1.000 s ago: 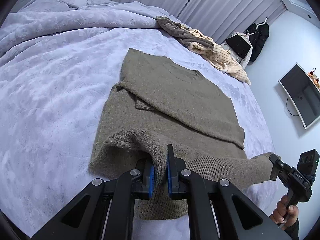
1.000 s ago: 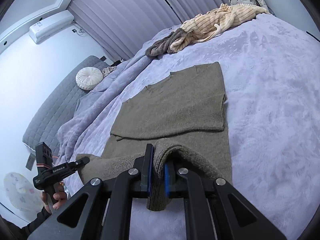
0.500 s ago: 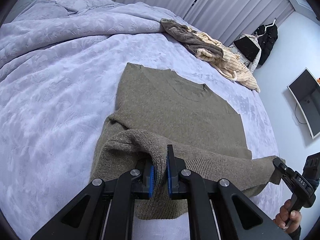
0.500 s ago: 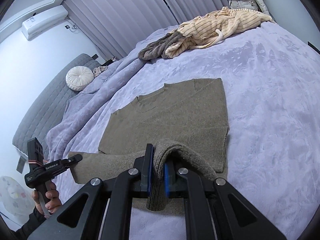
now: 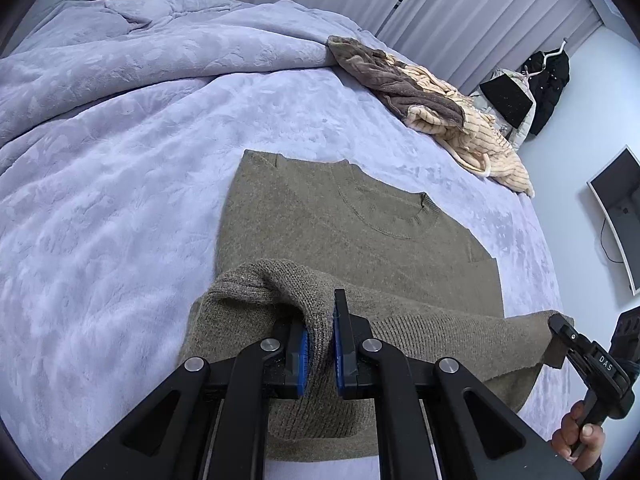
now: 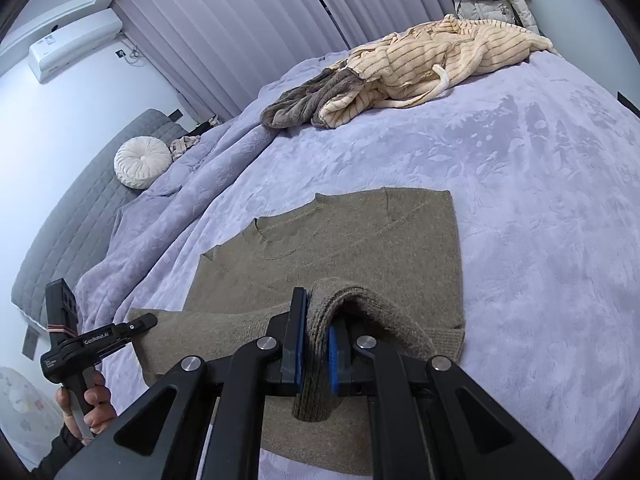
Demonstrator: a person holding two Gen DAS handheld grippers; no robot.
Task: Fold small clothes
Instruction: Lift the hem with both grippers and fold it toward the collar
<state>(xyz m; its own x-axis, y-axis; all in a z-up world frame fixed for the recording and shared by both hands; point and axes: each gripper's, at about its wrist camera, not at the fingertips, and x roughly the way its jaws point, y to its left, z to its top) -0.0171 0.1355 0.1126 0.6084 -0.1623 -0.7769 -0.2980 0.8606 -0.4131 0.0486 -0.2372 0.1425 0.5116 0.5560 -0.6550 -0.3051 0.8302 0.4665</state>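
Olive knit sweater [image 5: 352,224] lies flat on the lavender bedspread [image 5: 120,200], its hem lifted (folded over the body), pinched at one corner by the left gripper [image 5: 320,344] and at the other by the right gripper [image 6: 316,350].

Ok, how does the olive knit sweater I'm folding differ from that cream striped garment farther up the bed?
The olive knit sweater lies spread flat and squared, while the cream striped garment sits crumpled in a heap. The sweater is plain, the cream one has dark stripes. The sweater's lower edge is lifted, pinched in the left claw and right claw; the cream one is untouched, against a grey fleece piece. Both rest on the lavender bedspread.
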